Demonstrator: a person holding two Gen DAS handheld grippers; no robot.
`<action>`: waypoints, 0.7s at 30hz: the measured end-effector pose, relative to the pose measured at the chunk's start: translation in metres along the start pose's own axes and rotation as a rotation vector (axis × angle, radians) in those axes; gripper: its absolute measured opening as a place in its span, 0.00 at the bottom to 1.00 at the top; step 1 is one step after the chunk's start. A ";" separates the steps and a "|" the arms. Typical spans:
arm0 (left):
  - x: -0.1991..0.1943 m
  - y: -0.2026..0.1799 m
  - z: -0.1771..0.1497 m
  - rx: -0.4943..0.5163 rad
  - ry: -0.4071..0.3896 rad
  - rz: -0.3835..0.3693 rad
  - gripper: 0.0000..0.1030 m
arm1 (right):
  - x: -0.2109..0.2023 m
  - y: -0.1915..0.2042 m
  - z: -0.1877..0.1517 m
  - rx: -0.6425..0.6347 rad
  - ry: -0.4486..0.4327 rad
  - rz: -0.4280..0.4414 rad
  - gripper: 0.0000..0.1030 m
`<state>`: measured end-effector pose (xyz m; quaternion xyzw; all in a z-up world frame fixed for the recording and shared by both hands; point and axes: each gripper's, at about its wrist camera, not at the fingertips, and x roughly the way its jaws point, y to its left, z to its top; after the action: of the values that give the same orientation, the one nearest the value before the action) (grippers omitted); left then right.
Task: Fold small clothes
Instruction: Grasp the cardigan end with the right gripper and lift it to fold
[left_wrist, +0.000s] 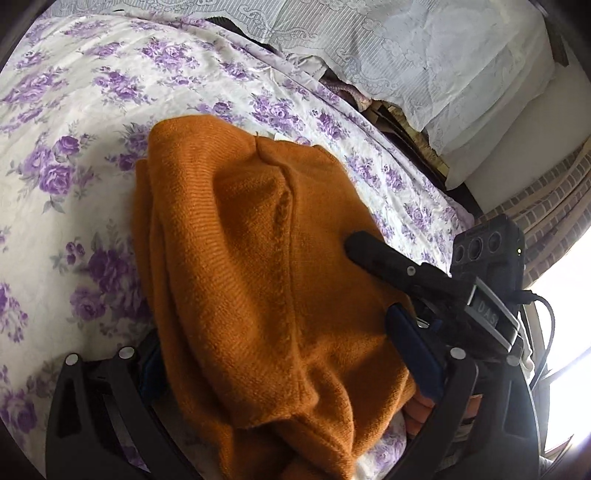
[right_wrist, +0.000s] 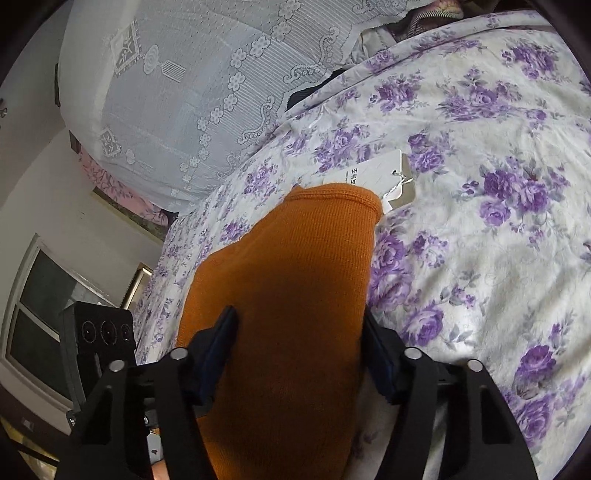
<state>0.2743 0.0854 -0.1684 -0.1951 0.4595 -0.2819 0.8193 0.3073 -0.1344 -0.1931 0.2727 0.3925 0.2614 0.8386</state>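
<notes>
The jaws of the right gripper (right_wrist: 301, 343) stand partly open astride a sleeve-like length of the orange knit garment (right_wrist: 291, 295); its two blue-padded fingers (right_wrist: 221, 339) flank the cloth on either side, and we cannot confirm that the pads press on it. We judge this an open straddle, not a firm grip. The jaws of the left gripper (left_wrist: 284, 369) are largely buried under the same garment (left_wrist: 258, 266), which is heaped over and between the fingers; one blue pad (left_wrist: 413, 354) shows at the right edge of the cloth. Whether the left jaws clamp the fabric we cannot tell.

Outward from the jaws, the garment lies on the bed, on a white sheet printed with purple flowers (right_wrist: 480, 221). In the left wrist view it is bunched in thick ridges with a seam running along it, not flat. In the right wrist view its cuffed end lies against a white paper tag (right_wrist: 388, 173) on a string, resting on the sheet.

Our assessment: the fold is at an early or middle stage. No neat, squared bundle is visible. The cloth remains to be smoothed, the sleeve laid across, and the final fold made.

A lace cover (right_wrist: 184, 92) lies beyond the bed.
</notes>
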 end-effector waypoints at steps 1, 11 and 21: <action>-0.001 0.000 0.000 0.000 -0.004 0.007 0.92 | 0.000 0.001 -0.001 -0.010 0.000 -0.001 0.59; 0.000 -0.003 -0.003 0.025 -0.016 0.063 0.91 | 0.006 0.012 -0.005 -0.065 0.014 -0.041 0.72; -0.005 -0.002 -0.006 0.017 -0.035 0.039 0.79 | 0.003 0.009 -0.005 -0.053 0.001 -0.036 0.56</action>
<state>0.2665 0.0868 -0.1664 -0.1841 0.4465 -0.2661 0.8342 0.3024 -0.1247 -0.1913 0.2429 0.3909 0.2567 0.8499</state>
